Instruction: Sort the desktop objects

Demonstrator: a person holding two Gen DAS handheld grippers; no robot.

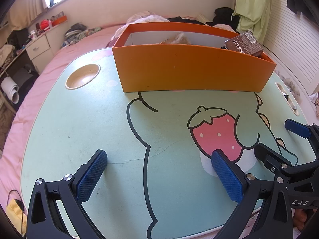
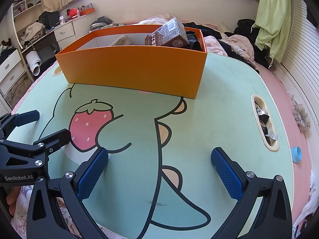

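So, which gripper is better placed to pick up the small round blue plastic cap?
Right. The blue plastic cap lies beyond the table, just beside the open right gripper. The left gripper, also open, sits on the far side.

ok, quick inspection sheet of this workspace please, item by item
Surface: green cartoon lap table, sitting on a pink bed; bare in the middle.
Job's things: orange box at the far edge, brown carton leaning inside it.
Clutter: scraps in the side slot; blue cap on the bedding.
Grippers: left gripper open, empty; right gripper open, empty.
Cables: black cable beside the table.
Surroundings: untidy bedroom, drawers, clothes.
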